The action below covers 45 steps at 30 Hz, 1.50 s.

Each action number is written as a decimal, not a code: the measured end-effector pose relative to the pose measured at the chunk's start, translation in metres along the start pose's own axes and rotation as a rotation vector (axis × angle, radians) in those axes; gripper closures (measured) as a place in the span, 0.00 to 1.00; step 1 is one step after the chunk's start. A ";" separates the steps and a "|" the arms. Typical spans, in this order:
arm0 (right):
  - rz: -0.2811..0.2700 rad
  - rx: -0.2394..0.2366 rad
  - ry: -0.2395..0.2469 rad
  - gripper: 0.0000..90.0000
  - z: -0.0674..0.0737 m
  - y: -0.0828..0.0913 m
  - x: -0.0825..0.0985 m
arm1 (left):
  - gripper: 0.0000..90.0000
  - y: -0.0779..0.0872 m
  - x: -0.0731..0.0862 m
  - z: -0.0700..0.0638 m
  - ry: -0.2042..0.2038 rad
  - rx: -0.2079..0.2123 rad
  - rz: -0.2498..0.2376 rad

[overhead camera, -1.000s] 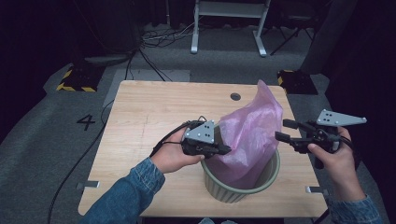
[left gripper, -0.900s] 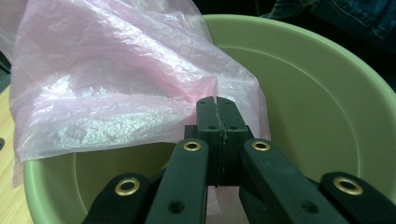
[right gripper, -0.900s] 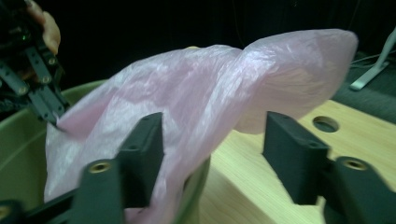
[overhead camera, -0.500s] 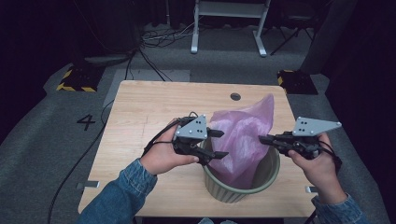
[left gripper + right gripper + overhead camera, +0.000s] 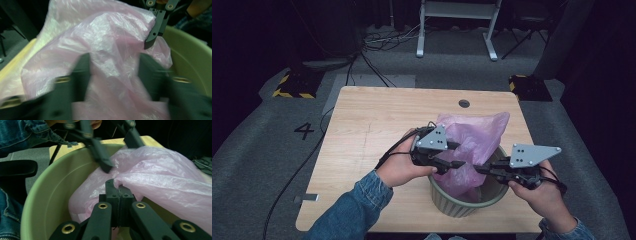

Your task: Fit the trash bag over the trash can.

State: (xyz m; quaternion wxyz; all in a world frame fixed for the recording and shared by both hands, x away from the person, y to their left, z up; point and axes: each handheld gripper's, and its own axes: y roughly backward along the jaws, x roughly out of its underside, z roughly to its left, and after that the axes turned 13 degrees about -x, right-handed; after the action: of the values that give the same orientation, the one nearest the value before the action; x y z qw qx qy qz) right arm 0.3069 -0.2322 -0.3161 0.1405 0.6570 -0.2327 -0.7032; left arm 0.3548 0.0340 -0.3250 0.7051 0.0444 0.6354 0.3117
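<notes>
A pink plastic bag (image 5: pixel 472 140) stands in a pale green bin (image 5: pixel 462 205) on the wooden table (image 5: pixel 377 120). My left gripper (image 5: pixel 458 154) reaches in from the bin's left. Its jaws stand apart with bag film (image 5: pixel 107 50) between them and have just been closing; I see no press on the film. My right gripper (image 5: pixel 479 170) comes from the right over the rim. In the right gripper view it (image 5: pixel 117 183) is shut on a fold of the bag (image 5: pixel 162 177), just below the left gripper (image 5: pixel 120 152).
The bin (image 5: pixel 50 195) sits near the table's front right edge. A round cable hole (image 5: pixel 464 103) is at the back of the tabletop. Cables (image 5: pixel 377 45) and a white stand's feet (image 5: pixel 457 45) lie on the floor beyond the table.
The bag has sunk from standing tall to lower over the bin. My right gripper moved left to the bag and shut on it. My left gripper let go and opened.
</notes>
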 end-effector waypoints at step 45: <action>0.009 0.260 0.044 1.00 -0.022 0.010 -0.013 | 0.44 0.023 -0.003 -0.010 0.048 0.023 -0.060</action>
State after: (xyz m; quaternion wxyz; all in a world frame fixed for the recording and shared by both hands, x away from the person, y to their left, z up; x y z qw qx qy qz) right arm 0.3289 -0.2377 -0.3008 0.0625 0.6837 -0.3220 -0.6519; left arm 0.3368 0.0472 -0.3136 0.6980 0.0258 0.6569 0.2839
